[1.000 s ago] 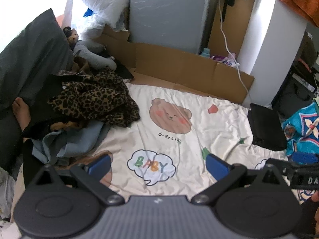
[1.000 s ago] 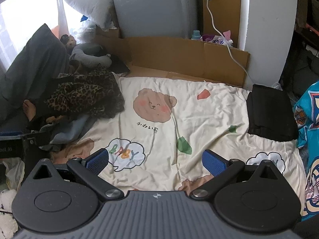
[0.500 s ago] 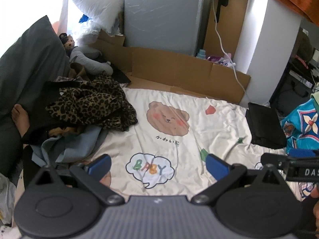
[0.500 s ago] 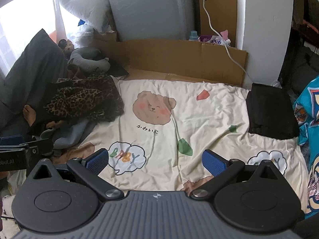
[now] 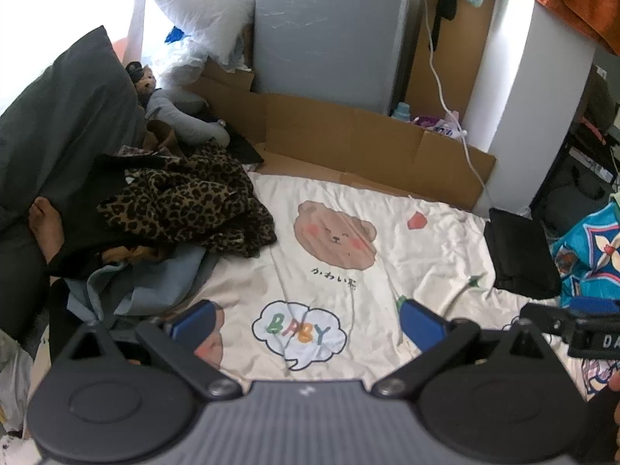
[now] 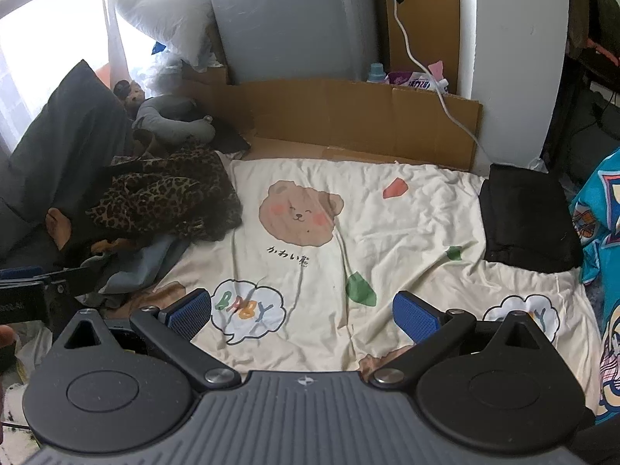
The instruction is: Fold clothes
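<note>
Left gripper [image 5: 306, 319] and right gripper [image 6: 302, 312]: both held above the cream bear-print sheet [image 6: 407, 232], jaws spread wide, nothing gripped. Unfolded clothes pile [image 5: 182, 201], leopard print on top, lies at sheet's left edge; folded black garment [image 6: 527, 221] at right edge

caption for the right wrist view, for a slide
Open right gripper above a bear-print sheet, leopard-print clothes pile at left, folded black garment at right.
</note>
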Demonstrator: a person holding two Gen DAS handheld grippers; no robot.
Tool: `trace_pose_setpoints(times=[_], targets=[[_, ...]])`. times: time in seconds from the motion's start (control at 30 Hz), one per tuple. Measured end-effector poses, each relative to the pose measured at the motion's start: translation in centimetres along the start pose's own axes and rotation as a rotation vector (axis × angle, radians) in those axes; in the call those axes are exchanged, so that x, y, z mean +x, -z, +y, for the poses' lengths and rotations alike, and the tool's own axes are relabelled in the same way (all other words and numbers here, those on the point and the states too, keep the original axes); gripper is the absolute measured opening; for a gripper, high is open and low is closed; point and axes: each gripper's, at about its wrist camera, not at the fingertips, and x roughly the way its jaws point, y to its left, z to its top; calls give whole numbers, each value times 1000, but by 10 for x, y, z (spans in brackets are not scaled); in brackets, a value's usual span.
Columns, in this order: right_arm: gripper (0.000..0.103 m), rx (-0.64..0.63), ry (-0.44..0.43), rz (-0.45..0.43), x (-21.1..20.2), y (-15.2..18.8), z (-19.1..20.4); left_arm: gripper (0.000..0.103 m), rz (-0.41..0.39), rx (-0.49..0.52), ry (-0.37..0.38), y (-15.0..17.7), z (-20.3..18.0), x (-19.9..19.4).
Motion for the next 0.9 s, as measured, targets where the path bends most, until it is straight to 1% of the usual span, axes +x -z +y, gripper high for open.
trace_pose_setpoints(times=[0.13, 0.33, 0.47, 0.67, 0.8, 0.9], targets=[[103, -15, 2, -17, -2, 0, 2, 102, -10, 17, -5, -2, -1, -1], [103, -4, 5, -11, -1, 0, 1, 102, -23, 35, 1, -5, -5, -2], [103, 5, 0, -12, 0, -1, 0, 102, -41, 35, -3, 8, -9, -7], [103, -5, -5, -11, 0, -1, 2, 102, -36, 24, 3, 7, -5, -5], [103, 5, -13, -31, -3, -2, 1, 102, -19, 13, 3, 7, -1, -2], [103, 7, -8, -33, -4, -2, 1, 102, -24, 7, 3, 4, 1, -4]])
